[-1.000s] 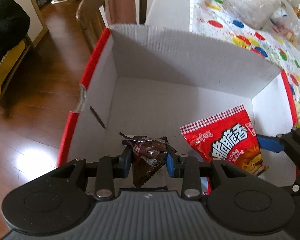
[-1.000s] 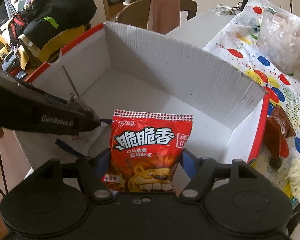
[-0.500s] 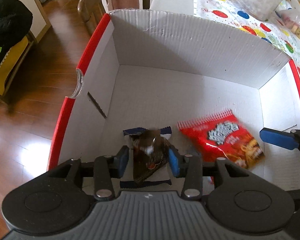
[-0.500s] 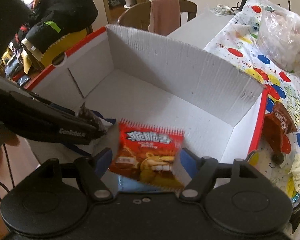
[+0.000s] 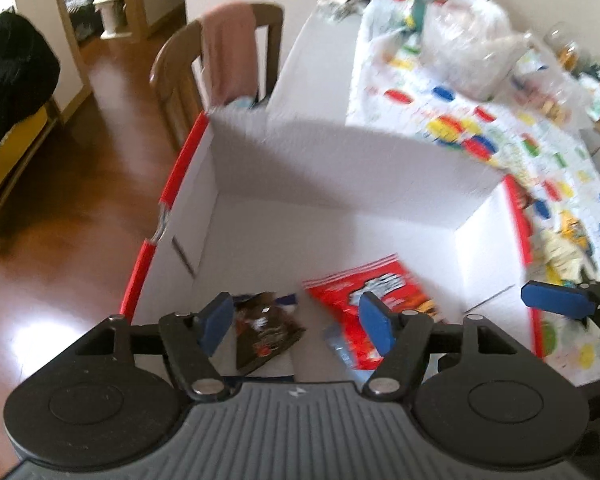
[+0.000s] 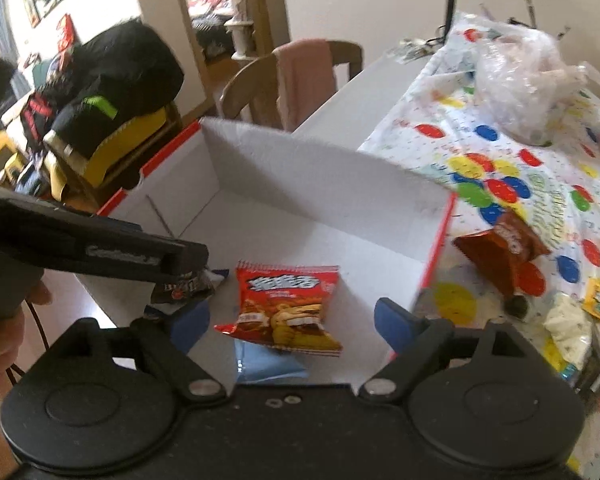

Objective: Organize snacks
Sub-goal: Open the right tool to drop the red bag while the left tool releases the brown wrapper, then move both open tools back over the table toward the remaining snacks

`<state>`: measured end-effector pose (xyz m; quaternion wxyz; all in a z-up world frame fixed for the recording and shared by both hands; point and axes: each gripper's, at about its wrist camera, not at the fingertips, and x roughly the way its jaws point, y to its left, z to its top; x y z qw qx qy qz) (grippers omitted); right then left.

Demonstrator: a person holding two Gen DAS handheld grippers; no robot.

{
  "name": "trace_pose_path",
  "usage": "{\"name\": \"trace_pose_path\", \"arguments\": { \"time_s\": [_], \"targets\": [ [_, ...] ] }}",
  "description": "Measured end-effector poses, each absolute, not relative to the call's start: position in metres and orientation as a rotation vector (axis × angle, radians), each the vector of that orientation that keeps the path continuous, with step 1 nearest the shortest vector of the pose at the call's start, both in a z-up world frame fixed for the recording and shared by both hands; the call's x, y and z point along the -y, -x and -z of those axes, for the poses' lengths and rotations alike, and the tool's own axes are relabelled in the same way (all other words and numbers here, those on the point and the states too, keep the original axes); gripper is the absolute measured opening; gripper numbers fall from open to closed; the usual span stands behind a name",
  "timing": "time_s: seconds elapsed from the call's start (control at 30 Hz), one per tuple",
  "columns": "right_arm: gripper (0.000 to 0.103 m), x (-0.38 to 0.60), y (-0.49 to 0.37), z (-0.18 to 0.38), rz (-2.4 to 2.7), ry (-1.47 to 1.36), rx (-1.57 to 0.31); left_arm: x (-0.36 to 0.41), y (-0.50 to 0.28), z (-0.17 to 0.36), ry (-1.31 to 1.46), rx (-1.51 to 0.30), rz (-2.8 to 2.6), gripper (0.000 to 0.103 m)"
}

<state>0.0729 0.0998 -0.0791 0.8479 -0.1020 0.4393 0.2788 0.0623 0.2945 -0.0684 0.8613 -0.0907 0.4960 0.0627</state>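
White corrugated cardboard box (image 5: 340, 168), red-edged, is set on the counter (image 6: 340, 100) beside a spotted cloth (image 6: 540, 168); it serves as the collecting bin for the snacks.

Red packet (image 6: 287, 304): laid flat on the box floor, partly over a pale blue packet (image 6: 267, 364). It is touched by neither gripper.

Dark brown wrapper (image 5: 265, 330): lying on the box floor near the left wall, just beside the red packet.

Left gripper (image 5: 295, 320): fingers spread wide and empty, held above the brown wrapper, judged clear of it.

Right gripper (image 6: 291, 324): fingers likewise spread, nothing pinched, poised over the red packet.

Brown snack bag (image 6: 504, 248): left on the spotted cloth just outside the box's right wall, with smaller packets (image 6: 572, 320) scattered near it; these are judged still to be gathered.

Clear plastic bag (image 6: 520, 76): kept farther back on the cloth.
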Motion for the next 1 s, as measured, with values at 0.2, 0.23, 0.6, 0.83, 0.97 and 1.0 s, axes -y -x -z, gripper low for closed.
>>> {"name": "trace_pose_path", "arguments": {
  "time_s": [0.2, 0.23, 0.6, 0.83, 0.97, 1.0],
  "targets": [
    [0.095, -0.063, -0.069, 0.06, -0.532, 0.123, -0.891, -0.271, -0.057, 0.047, 0.184, -0.982, -0.067, 0.071],
    [0.097, -0.057, -0.068, 0.057, -0.522, 0.109, -0.88, -0.266, -0.056, 0.045, 0.18, -0.974, -0.055, 0.071],
    [0.103, 0.025, -0.058, 0.03, -0.414, 0.025, -0.798, -0.202, -0.056, 0.017, 0.168, -0.886, 0.083, 0.083],
    [0.103, 0.096, -0.06, 0.022, -0.352, 0.052, -0.782, -0.146, -0.076, 0.015, 0.147, -0.9, 0.148, 0.083],
    [0.103, 0.133, -0.071, 0.023, -0.323, 0.035, -0.796, -0.116, -0.093, 0.02, 0.147, -0.922, 0.169, 0.083],
    [0.103, 0.141, -0.072, 0.026, -0.32, 0.027, -0.803, -0.109, -0.099, 0.022, 0.146, -0.933, 0.173, 0.083]
  ]
}}
